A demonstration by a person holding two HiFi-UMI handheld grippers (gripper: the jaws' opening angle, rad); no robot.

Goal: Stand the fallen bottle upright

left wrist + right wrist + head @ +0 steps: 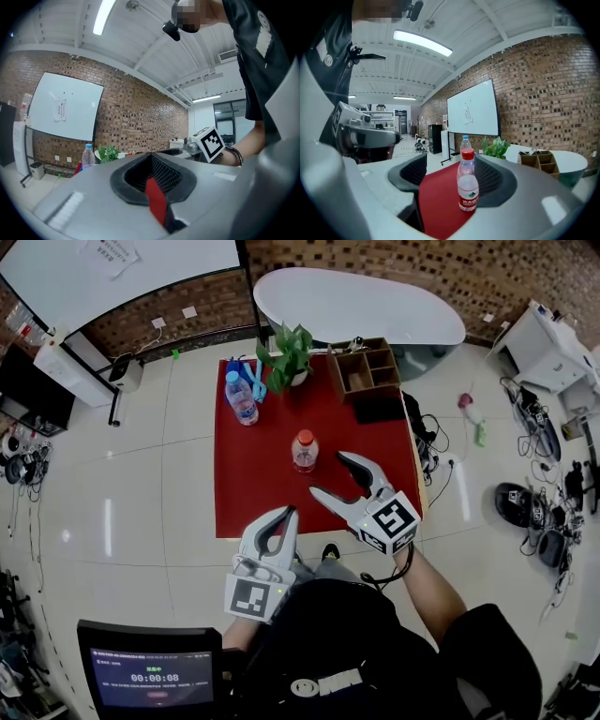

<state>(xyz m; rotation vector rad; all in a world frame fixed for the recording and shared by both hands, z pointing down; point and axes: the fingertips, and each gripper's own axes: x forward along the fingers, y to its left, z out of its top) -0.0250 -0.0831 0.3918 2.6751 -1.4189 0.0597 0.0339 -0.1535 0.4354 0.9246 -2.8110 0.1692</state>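
Head view: bottle upright, red cap, clear; R hand-held gripper open, L hand-held gripper closed.

Left gripper low, fingers together; right gripper forward, its fingers wide apart.

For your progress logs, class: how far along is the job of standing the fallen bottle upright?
Done: the red-capped bottle stands upright on the red table, as does the blue-capped bottle. In hand: nothing; the right tool is open, not gripping it; the left tool is shut. Left: nothing visible.
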